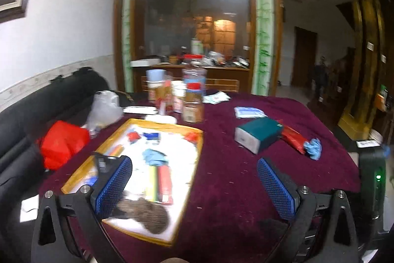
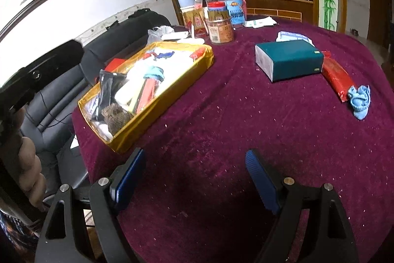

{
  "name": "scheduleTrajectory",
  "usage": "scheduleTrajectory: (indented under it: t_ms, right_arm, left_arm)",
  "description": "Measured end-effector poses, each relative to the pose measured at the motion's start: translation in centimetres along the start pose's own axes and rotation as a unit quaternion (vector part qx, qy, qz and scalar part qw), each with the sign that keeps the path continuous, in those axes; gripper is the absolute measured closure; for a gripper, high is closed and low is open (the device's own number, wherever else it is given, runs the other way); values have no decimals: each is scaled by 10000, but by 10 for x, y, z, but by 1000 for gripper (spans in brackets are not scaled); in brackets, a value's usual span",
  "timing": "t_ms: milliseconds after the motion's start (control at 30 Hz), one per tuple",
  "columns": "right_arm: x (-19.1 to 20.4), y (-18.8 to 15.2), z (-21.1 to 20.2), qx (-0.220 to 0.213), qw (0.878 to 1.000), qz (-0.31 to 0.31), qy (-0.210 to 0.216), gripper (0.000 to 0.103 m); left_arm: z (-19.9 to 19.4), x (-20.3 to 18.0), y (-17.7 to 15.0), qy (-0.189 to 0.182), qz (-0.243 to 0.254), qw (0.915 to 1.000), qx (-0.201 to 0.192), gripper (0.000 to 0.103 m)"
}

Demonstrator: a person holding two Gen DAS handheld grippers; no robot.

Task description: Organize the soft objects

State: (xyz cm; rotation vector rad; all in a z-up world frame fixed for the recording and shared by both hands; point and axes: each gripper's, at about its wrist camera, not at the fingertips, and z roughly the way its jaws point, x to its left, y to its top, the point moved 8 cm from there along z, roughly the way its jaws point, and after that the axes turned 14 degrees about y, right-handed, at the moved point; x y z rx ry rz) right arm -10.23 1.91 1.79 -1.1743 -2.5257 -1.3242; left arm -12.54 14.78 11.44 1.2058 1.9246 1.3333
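Note:
A gold-rimmed box [image 1: 199, 149] [image 2: 172, 95] sits on the maroon tablecloth and holds a brown furry piece [image 1: 147, 213] [image 2: 115, 116], a light blue cloth [image 1: 154, 157] [image 2: 154, 72], red and yellow packets and a black packet [image 2: 107, 90]. A second light blue cloth [image 1: 312, 148] [image 2: 359, 100] lies on the cloth at right, beside a red packet [image 1: 293, 138] [image 2: 337, 78]. My left gripper [image 1: 194, 186] is open and empty, its left finger over the box's near corner. My right gripper [image 2: 194, 179] is open and empty above bare tablecloth near the table's front.
A teal box [image 1: 258, 133] [image 2: 288, 62] lies mid-table. Jars and cups [image 1: 189, 100] [image 2: 219, 21] stand at the back. A tissue pack [image 1: 248, 112] lies behind the teal box. A red bag [image 1: 62, 143] and black sofa [image 2: 59, 90] are at left.

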Motion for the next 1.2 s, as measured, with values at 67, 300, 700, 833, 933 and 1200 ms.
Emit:
scheduleTrajectory:
  t_ms: [67,300,700,833,933,1200]
  right_arm:
    - [2,5,0,-83,10000,-15,26,20]
    - [16,24,20,-108,9997,-38,223,20]
    - [54,34,53,55,9979,-630,-157,20]
    - [61,28,63,270,9958,-807,-345,20]
    - [71,28,69,341,9936,-999,-403,20]
    - [90,36,79,336,9931,-1086,-304,19]
  left_arm:
    - [-8,16,3,199,-66,9997,-155,0]
    - [-9,84,8,837,-347,9953,-337,0]
    - [48,88,-26,630,-524,9955,473,0]
    - [58,86,-35,573,-559,9943,704,0]
    - [61,90,-40,584,-604,9933,796,0]
    - [63,88,-50,724,-392,9906,1097,0]
